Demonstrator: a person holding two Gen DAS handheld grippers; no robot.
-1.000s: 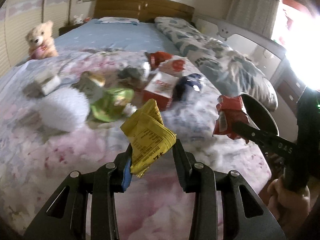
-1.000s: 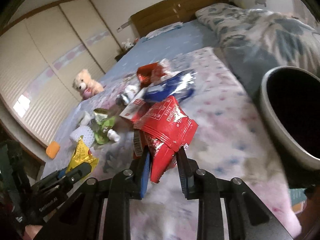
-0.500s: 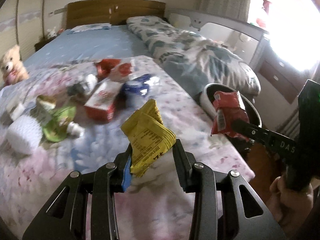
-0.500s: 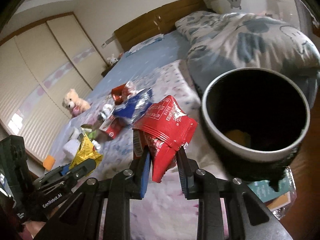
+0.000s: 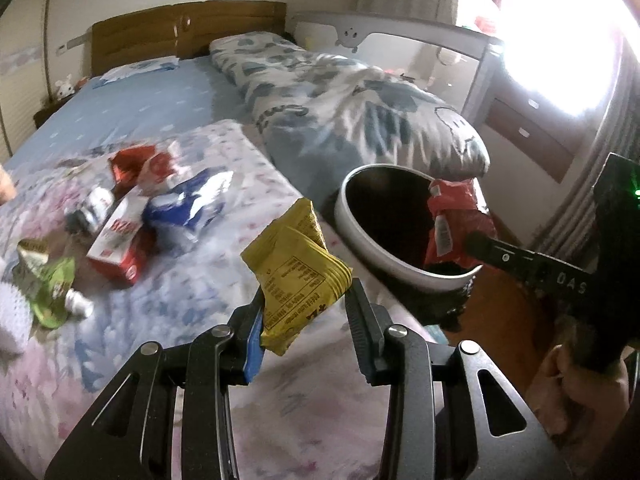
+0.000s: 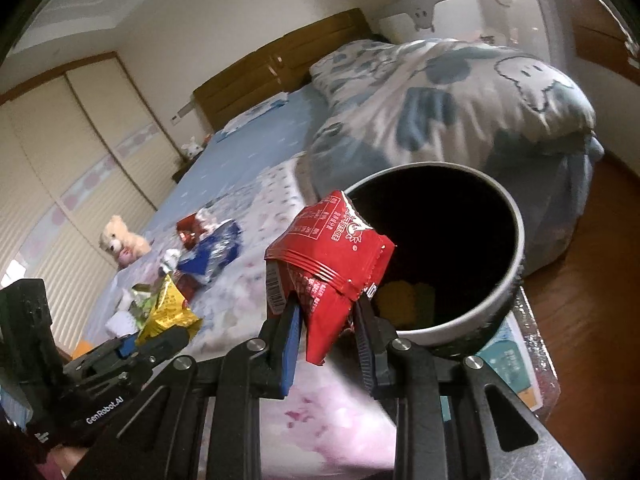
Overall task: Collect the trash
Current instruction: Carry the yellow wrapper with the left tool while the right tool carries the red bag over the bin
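Note:
My left gripper (image 5: pixel 306 312) is shut on a crumpled yellow wrapper (image 5: pixel 298 270), held above the bed's edge just left of the trash bin (image 5: pixel 416 270). My right gripper (image 6: pixel 326 312) is shut on a red snack wrapper (image 6: pixel 328 256), which hangs over the near rim of the bin (image 6: pixel 514 272). The bin is white-rimmed and dark inside, with something yellow at its bottom. From the left wrist view the red wrapper (image 5: pixel 450 220) sits above the bin's right side. The yellow wrapper (image 6: pixel 168 312) shows at the lower left of the right wrist view.
More litter lies on the floral bedspread (image 5: pixel 200 292): a red and white box (image 5: pixel 120 240), a blue packet (image 5: pixel 192 204), a red packet (image 5: pixel 128 162), a green wrapper (image 5: pixel 52 284). A rolled duvet (image 5: pixel 360 120) lies behind the bin. A teddy bear (image 6: pixel 120 240) sits far left. Wooden floor (image 6: pixel 592 300) lies right.
Both grippers have swung rightward from over the litter pile toward the bin, each keeping its wrapper. The bin has come into full view and the red wrapper now hangs over its rim.

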